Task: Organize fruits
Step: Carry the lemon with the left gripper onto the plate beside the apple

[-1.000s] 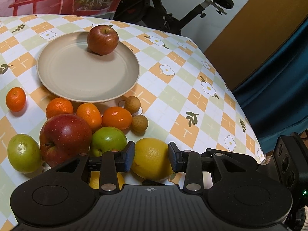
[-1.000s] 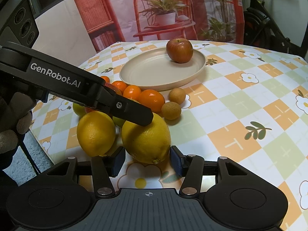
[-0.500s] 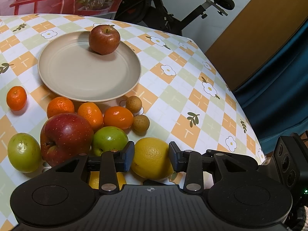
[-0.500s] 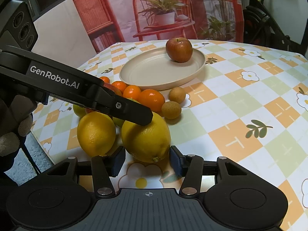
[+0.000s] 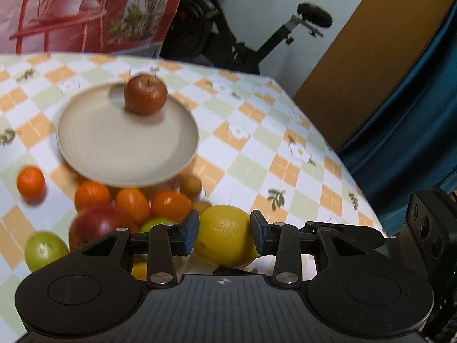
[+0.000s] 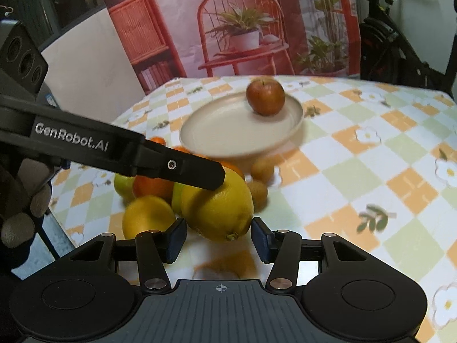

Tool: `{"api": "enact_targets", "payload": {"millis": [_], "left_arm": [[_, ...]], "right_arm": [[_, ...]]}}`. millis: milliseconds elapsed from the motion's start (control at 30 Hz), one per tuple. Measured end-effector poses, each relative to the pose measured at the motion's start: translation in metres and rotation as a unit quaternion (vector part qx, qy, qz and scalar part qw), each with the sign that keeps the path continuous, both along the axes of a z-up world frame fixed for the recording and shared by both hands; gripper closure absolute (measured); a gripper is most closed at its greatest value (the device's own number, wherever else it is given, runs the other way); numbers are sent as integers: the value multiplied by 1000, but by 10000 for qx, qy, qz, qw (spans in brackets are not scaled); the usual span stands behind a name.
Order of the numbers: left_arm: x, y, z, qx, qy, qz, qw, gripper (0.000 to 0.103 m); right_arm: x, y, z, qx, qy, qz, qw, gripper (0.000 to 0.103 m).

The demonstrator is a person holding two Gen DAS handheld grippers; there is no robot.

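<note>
My left gripper (image 5: 223, 235) pinches the yellow lemon (image 5: 227, 235) near the fruit pile on the table (image 5: 285, 154) — my right gripper (image 6: 219, 235) brackets it too, pad contact unclear.

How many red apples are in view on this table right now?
2. One red apple sits at the far side of the plate. The larger red apple lies on the tablecloth in the near fruit pile, beside green fruits. Others may be hidden lower down.
</note>
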State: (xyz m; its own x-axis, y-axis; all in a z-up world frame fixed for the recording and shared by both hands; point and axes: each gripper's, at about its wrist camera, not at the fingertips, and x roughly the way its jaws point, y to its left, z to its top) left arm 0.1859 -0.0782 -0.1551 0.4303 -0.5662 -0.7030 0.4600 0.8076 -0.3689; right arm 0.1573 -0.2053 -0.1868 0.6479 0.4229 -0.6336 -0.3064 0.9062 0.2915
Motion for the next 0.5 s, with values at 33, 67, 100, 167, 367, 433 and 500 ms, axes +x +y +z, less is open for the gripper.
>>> {"api": "enact_targets", "payload": {"millis": [33,67,100,167,367,433,500], "left_arm": [[1,2,5,-35,-52,21,10000,62],[2,4,10,-73,-102,47,9999,62],[4,6,15,-110,-150,75,9998,62],[9,11,26,-191,-251,142,9994,62],[29,27,57,-260,-613,353,9972,62],[39,33,63,-274,-686,438,9963,62],[51,40,67,-294,-699,537,9957,62]], "right_arm": [[3,1,5,-28,-47,28,10000,57],[5,2,11,-65,-99,65,9999,57],[8,3,17,-104,-155,114,9998,57],[16,7,29,-160,-256,203,9993,57],[53,23,64,-325,-555,514,9966,57],[68,30,72,-374,-634,623,9953,57],[85,36,77,-354,-659,713,9946,57]]}}
